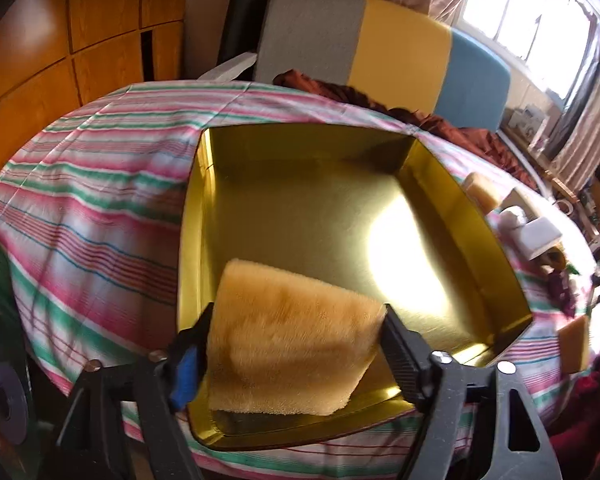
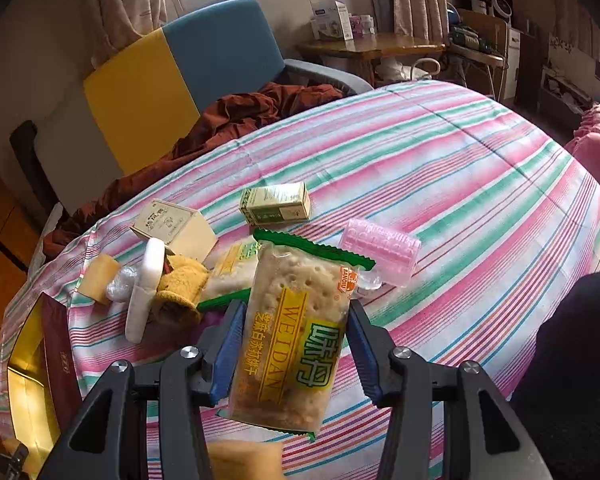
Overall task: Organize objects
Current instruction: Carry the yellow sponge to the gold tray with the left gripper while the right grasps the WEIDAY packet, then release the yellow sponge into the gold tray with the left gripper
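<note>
In the left wrist view my left gripper (image 1: 296,320) is shut on a yellow sponge (image 1: 288,340) and holds it over the near end of an open gold tin (image 1: 204,216) on the striped cloth. In the right wrist view my right gripper (image 2: 296,316) is shut on a cracker packet (image 2: 296,332) with a green seal, held above the cloth. The tin's edge (image 2: 24,344) shows at the far left there, its dark red wall (image 2: 58,344) facing me.
A pile lies on the striped table (image 2: 460,184): two small boxes (image 2: 276,202) (image 2: 174,226), a white bar (image 2: 150,264), a sponge piece (image 2: 98,278), a second cracker packet (image 2: 236,268), a pink roller (image 2: 380,250). A chair (image 2: 172,72) with brown cloth stands behind.
</note>
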`<state>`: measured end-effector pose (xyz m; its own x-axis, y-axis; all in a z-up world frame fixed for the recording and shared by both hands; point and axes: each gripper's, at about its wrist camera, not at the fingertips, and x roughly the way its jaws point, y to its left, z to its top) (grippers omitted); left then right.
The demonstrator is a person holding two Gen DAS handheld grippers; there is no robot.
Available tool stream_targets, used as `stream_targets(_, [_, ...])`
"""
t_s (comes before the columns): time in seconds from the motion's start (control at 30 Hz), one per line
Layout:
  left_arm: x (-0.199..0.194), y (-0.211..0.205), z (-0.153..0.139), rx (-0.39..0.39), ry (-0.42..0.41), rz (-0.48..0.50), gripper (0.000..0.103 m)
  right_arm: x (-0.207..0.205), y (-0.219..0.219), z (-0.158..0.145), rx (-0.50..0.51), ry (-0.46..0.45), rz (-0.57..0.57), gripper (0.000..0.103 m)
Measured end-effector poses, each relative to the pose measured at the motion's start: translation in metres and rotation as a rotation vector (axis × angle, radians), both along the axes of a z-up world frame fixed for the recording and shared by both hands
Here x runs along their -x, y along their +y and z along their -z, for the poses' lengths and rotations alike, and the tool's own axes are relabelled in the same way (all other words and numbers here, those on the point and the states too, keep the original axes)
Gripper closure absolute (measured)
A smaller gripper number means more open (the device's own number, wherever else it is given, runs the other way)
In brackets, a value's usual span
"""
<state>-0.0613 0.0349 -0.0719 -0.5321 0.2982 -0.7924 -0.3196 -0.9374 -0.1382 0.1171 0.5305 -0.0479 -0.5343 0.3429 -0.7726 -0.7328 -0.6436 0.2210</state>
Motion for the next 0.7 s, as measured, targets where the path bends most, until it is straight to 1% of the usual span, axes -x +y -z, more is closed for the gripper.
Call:
stream_targets(0.03, [0.000,-0.002,0.003,0.012,-0.002,-0.020,0.017,0.001,-0.002,-0.004,-0.016,0.005,-0.010,0.052])
stream_targets(0.13, [-0.002,-0.004,0.004,0.006,0.002,-0.026,0.015,0.006,-0.011,-0.012,-0.055,0.006,-0.036,0.052])
stream_targets(0.27, [-0.010,-0.004,-0.002,0.027,0.045,-0.023,0.011,0.015,-0.028,-0.024,-0.107,0.015,-0.082,0.052])
stream_targets(0.4, [-0.015,-0.011,-0.009,0.010,0.077,-0.037,0.011,0.028,-0.050,-0.041,-0.173,0.029,-0.145,0.052])
stream_targets(0.47, [-0.017,-0.017,-0.014,-0.007,0.090,-0.051,0.010,0.039,-0.066,-0.049,-0.162,0.050,-0.216,0.052])
stream_targets(0.53, [-0.017,-0.022,-0.018,-0.019,0.098,-0.067,0.006,0.055,-0.090,-0.053,-0.155,0.061,-0.314,0.052])
stream_targets(0.63, [-0.019,-0.030,-0.024,-0.035,0.111,-0.096,0.004,0.085,-0.135,-0.051,-0.077,0.085,-0.488,0.052])
stream_targets(0.7, [-0.021,-0.033,-0.028,-0.033,0.122,-0.109,0.002,0.106,-0.169,-0.047,-0.054,0.081,-0.598,0.052])
